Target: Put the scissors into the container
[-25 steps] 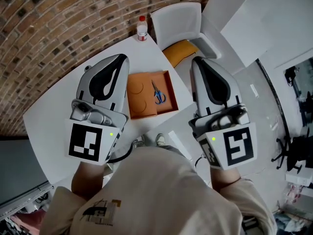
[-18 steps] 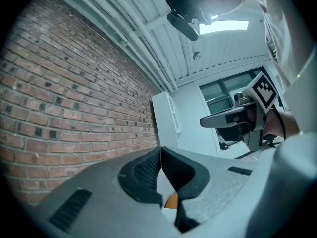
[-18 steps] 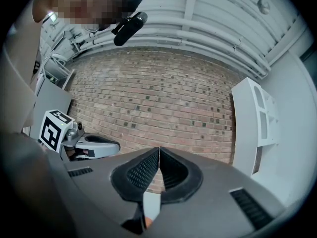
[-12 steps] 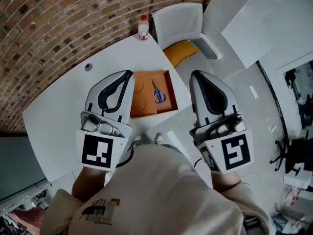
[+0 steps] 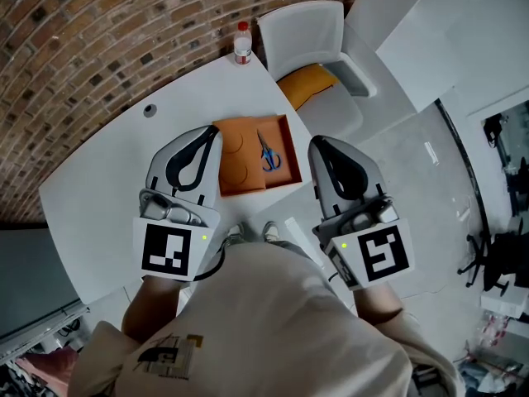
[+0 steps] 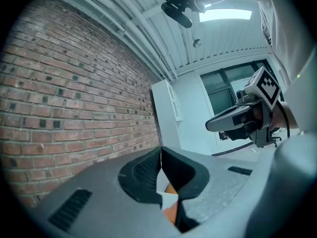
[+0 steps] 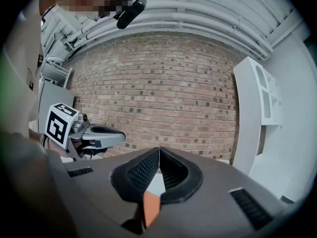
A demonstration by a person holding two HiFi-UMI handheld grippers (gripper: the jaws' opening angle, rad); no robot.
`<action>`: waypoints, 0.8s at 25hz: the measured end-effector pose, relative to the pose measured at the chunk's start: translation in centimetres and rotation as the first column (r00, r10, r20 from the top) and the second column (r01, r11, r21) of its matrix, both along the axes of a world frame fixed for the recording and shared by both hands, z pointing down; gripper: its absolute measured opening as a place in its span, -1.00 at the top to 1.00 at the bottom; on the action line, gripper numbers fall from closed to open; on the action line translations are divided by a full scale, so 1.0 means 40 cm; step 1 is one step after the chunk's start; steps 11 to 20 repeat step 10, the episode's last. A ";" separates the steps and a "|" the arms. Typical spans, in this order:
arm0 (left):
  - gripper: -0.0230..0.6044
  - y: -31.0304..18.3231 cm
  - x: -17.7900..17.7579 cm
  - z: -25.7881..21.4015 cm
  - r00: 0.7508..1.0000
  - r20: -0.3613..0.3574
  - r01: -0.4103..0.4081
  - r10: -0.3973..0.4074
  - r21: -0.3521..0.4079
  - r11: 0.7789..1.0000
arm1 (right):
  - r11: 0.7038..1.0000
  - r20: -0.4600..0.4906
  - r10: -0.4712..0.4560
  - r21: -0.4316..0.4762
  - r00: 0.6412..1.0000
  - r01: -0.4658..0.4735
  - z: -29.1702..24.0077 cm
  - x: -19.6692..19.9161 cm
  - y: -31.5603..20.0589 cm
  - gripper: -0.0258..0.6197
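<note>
So, got the scissors (image 5: 269, 157) lying inside the orange container (image 5: 240, 172), left gripper (image 5: 212, 132) and right gripper (image 5: 318, 142) both squeezed fully closed, holding nothing.

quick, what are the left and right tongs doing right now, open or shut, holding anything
Left tongs: shut, holding nothing.
Right tongs: shut, holding nothing.
</note>
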State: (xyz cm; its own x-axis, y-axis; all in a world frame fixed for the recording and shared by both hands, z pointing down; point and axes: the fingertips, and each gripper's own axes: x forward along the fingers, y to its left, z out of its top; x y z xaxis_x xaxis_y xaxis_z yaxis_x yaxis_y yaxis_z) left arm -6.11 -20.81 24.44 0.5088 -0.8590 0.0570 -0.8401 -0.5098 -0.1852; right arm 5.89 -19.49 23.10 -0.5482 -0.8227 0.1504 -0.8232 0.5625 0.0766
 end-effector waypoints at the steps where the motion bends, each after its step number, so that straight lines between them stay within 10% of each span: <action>1: 0.89 0.001 0.002 0.001 1.000 0.000 -0.002 0.002 0.000 1.000 | 1.000 0.001 -0.001 0.000 1.000 0.001 0.002 0.000 0.000 0.89; 20: 0.89 0.004 0.014 0.011 1.000 0.004 -0.014 0.014 -0.014 1.000 | 1.000 -0.011 -0.010 -0.023 1.000 0.010 0.020 0.002 -0.005 0.89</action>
